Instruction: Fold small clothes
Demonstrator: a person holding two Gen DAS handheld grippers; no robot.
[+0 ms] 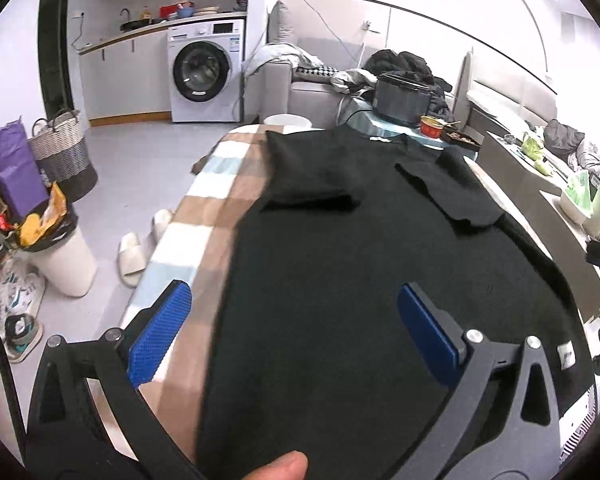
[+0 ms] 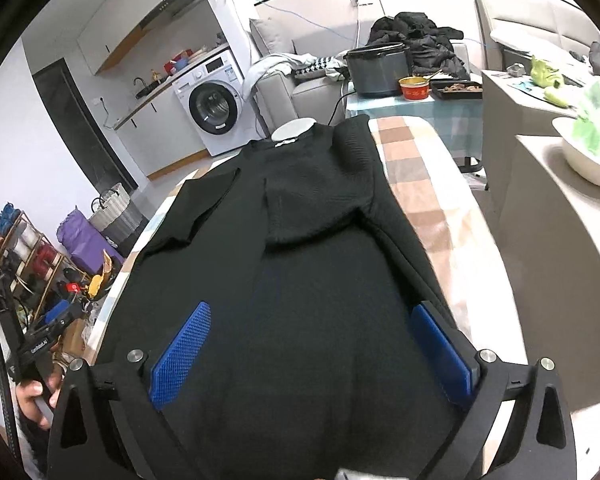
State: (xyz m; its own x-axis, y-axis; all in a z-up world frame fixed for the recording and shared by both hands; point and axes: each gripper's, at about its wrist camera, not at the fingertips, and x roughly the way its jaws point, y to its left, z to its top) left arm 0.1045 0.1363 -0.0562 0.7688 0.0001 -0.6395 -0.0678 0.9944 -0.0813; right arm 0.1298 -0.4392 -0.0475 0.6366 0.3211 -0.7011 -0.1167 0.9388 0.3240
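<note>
**Shirt lying flat on checked table**

Shirt [image 2: 300,248], one and black, is lying on a checked tablecloth [image 2: 428,200], both sleeves folded inward; a washing machine [image 1: 206,70] is standing behind. Left gripper [image 1: 296,332] and right gripper [image 2: 312,356] are hovering over it, jaws spread wide, holding nothing.

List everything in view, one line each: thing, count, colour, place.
Shirt: one, black, flat on the table, both sleeves folded in.
Tablecloth: one, checked brown, blue and white, under the shirt.
Washing machine: one, white, under the counter at the back.
Cooker pot: one, dark grey, on the far side table.
Slippers: a pair, white, on the floor left of the table.
Basket: one, grey and white, on the floor.
Left hand-held gripper: blue pads, open.
Right hand-held gripper: blue pads, open.
</note>
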